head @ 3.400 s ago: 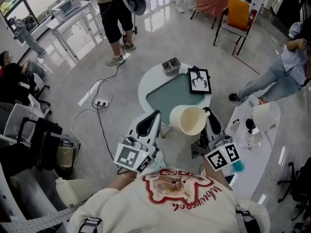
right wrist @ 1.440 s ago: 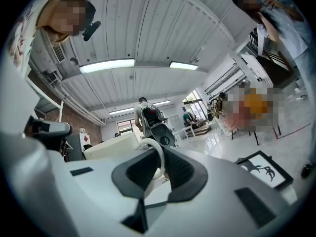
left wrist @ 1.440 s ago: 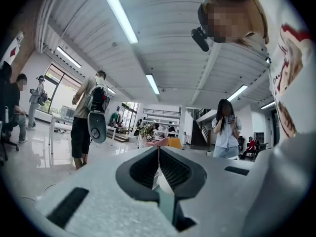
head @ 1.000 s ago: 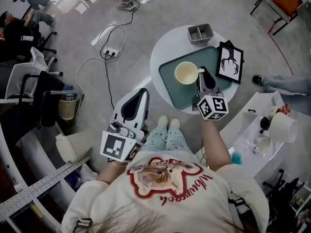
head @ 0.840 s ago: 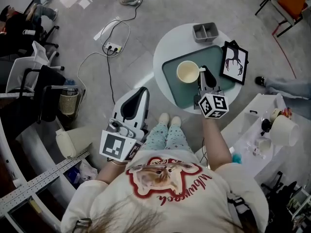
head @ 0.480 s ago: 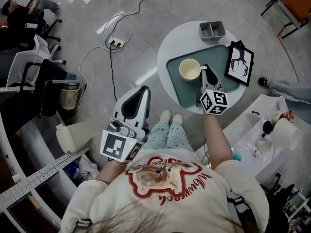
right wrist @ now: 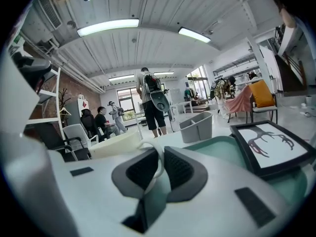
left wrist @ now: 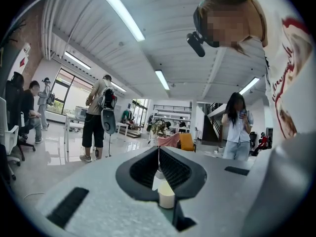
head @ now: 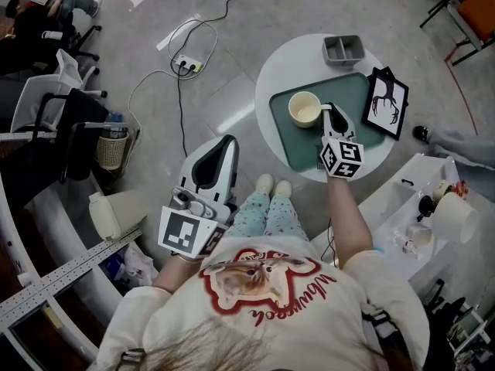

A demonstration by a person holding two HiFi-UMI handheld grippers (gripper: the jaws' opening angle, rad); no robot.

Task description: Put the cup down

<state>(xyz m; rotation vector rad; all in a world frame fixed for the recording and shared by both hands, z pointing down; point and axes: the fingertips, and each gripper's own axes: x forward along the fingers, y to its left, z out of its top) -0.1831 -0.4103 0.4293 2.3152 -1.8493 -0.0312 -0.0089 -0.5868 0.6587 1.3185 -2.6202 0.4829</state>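
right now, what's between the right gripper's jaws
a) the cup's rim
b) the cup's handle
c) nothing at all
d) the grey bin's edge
b: in the right gripper view, the white loop of the handle stands between the two jaws of the right gripper, with the body of the cup just beyond them.
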